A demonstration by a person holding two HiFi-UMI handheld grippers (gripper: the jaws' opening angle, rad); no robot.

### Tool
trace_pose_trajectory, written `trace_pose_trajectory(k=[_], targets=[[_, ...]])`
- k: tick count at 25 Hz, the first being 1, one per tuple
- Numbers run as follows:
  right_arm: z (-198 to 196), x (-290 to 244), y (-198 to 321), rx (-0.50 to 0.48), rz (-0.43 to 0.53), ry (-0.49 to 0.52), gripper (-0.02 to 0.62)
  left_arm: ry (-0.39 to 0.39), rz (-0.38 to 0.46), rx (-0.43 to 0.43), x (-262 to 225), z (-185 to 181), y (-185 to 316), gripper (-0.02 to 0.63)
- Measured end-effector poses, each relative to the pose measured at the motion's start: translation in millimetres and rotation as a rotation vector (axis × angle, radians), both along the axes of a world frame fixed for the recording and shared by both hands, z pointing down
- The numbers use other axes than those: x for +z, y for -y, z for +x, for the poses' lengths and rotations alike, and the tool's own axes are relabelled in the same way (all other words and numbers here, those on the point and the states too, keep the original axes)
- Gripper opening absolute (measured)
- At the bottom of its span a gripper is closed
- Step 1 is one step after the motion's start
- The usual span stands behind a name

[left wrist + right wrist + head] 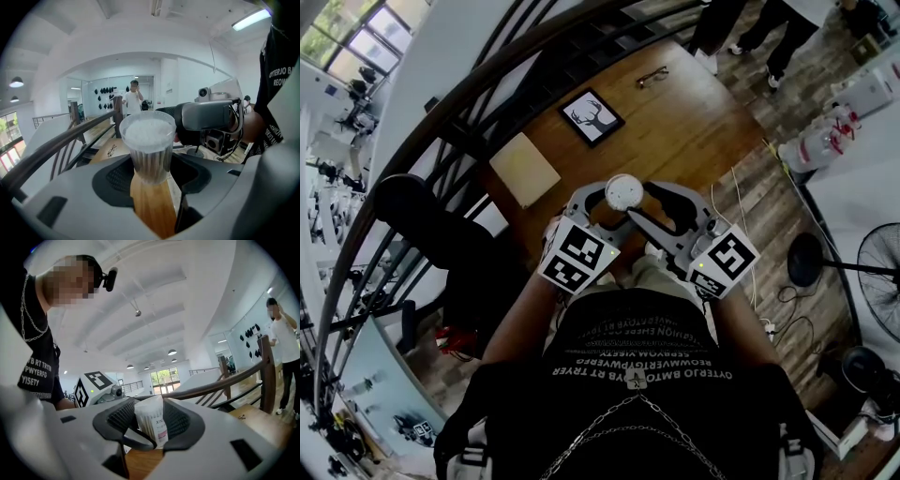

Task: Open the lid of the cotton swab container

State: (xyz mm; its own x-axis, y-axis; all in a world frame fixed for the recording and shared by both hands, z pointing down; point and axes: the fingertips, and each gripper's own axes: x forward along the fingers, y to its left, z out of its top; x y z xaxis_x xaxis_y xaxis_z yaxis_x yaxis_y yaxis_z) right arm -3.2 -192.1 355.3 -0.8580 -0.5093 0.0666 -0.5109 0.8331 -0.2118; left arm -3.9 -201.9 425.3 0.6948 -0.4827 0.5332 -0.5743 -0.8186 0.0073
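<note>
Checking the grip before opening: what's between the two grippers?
The cotton swab container: the head view shows it between the left gripper and right gripper, above the wooden table.

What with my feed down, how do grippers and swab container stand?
Left gripper shut on swab container, clear of table. Right gripper shut on it too. Lid on. Nothing blocking.

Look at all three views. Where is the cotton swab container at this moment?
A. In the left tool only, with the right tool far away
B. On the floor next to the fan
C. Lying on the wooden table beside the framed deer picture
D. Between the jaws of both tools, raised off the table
D: the cotton swab container stands between the jaws of the left tool and the right tool, above the wooden table.
</note>
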Motion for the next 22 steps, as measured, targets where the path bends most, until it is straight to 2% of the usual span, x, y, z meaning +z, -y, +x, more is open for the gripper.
trace_pose_trajectory(k=[5, 9, 15, 19, 22], targets=[[-2, -2, -8, -0.020, 0.046, -0.054, 0.209, 0.049, -0.031, 0.019, 6, 3, -6, 0.253], [-4, -11, -15, -0.058, 0.097, -0.059, 0.207, 0.078, -0.041, 0.035, 12, 7, -10, 0.252], [-7, -28, -29, -0.126, 0.117, 0.049, 0.182, 0.081, -0.050, 0.054, 18, 12, -13, 0.253], [-9, -30, -37, -0.147, 0.144, 0.056, 0.145, 0.060, -0.043, 0.044, 20, 16, -13, 0.255], [-1, -27, -36, -0.122, 0.136, 0.050, 0.127, 0.034, -0.043, 0.029, 17, 15, -11, 0.256]])
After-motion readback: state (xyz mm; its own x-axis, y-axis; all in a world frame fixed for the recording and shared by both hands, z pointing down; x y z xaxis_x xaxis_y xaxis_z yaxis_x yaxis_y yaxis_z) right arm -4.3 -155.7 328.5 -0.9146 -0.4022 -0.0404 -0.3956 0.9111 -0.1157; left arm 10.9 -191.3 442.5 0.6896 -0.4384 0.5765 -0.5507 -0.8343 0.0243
